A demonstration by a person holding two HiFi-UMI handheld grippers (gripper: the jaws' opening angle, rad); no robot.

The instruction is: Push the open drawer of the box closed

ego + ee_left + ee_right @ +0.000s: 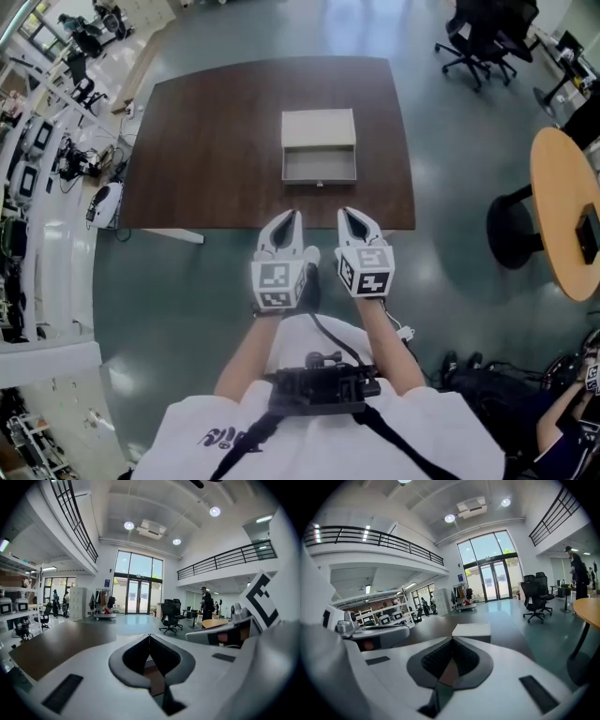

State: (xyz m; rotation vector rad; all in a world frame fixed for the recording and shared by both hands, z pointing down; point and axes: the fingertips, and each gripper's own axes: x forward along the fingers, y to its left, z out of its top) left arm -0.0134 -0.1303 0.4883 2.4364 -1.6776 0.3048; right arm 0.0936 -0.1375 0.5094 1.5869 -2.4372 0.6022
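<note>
A pale box (pixel 319 129) stands on the dark brown table (pixel 206 150), its drawer (pixel 320 166) pulled out toward me and empty. In the right gripper view the box (pixel 472 630) shows just beyond the jaw tips. Both grippers hover at the table's near edge, short of the drawer. My left gripper (pixel 296 215) is shut, tips touching, nothing between them; in its own view the left gripper (pixel 149 635) points past the table into the room. My right gripper (pixel 342 213) is shut too and holds nothing; its own view shows the right gripper (pixel 451 639) with tips together.
A round wooden table (pixel 567 211) stands to the right, with office chairs (pixel 478 37) at the far right. Benches with equipment (pixel 56 141) line the left side. A white table leg bar (pixel 164 234) lies under the near left edge.
</note>
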